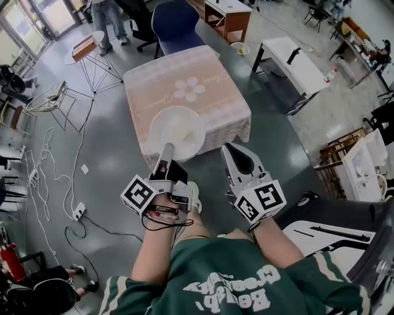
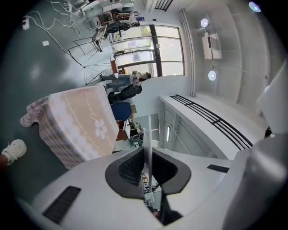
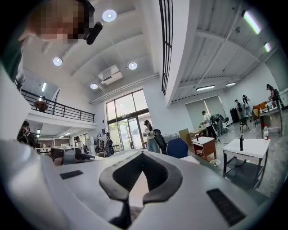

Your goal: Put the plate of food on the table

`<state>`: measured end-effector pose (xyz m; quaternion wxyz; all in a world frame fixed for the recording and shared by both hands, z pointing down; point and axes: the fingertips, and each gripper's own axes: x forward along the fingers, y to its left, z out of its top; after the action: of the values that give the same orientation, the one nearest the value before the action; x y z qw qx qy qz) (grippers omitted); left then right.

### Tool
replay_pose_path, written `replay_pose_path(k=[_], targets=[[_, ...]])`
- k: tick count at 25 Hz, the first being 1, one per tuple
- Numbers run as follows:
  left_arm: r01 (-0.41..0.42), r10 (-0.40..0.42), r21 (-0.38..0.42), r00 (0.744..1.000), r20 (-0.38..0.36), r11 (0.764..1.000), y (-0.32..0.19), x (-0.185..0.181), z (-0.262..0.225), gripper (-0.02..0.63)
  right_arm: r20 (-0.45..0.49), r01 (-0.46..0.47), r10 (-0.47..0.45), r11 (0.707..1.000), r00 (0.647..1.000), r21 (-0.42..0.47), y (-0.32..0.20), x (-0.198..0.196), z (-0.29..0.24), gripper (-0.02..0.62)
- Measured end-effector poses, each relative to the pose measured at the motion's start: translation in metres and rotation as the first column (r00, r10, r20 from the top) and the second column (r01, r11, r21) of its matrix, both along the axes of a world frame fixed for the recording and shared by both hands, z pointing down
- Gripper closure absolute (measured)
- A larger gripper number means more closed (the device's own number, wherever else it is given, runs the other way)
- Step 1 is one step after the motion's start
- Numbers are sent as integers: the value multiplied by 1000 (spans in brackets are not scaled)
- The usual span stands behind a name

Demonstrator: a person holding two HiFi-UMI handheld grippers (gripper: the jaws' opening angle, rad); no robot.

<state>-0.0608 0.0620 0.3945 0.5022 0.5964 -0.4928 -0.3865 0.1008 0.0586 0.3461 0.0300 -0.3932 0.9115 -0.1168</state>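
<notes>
A white plate (image 1: 178, 129) with a little pale food hangs level over the near edge of a small table (image 1: 203, 92) covered in a pink flowered cloth. My left gripper (image 1: 167, 147) is shut on the plate's near rim. In the left gripper view the plate (image 2: 149, 130) shows edge-on as a thin white line between the dark pads (image 2: 130, 168), and the table (image 2: 81, 117) lies beyond. My right gripper (image 1: 233, 149) hovers just right of the plate at the table's front edge, shut and holding nothing. The right gripper view shows its jaws (image 3: 137, 179) closed together.
A blue chair (image 1: 175, 24) and a wooden desk (image 1: 228, 15) stand behind the table. A white bench table (image 1: 292, 61) is at the right, wire-frame stands (image 1: 92, 61) at the left. Cables (image 1: 55, 178) trail over the grey floor. A person (image 1: 108, 21) stands far back.
</notes>
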Motion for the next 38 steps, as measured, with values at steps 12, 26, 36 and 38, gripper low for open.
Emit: replay_pose_path(k=[12, 26, 36, 38], targets=[[-32, 32, -20, 999, -18, 999, -92, -31, 2, 574, 15, -60, 60, 998, 998, -8, -88, -26, -5, 580], [-50, 50, -23, 998, -27, 998, -169, -85, 3, 574, -9, -131, 131, 991, 991, -31, -165, -74, 3, 581], [-61, 60, -21, 997, -54, 998, -195, -105, 8, 574, -56, -153, 151, 988, 987, -34, -194, -98, 11, 581], [-57, 56, -23, 997, -58, 998, -196, -108, 10, 574, -60, -153, 151, 988, 987, -34, -197, -101, 11, 581]])
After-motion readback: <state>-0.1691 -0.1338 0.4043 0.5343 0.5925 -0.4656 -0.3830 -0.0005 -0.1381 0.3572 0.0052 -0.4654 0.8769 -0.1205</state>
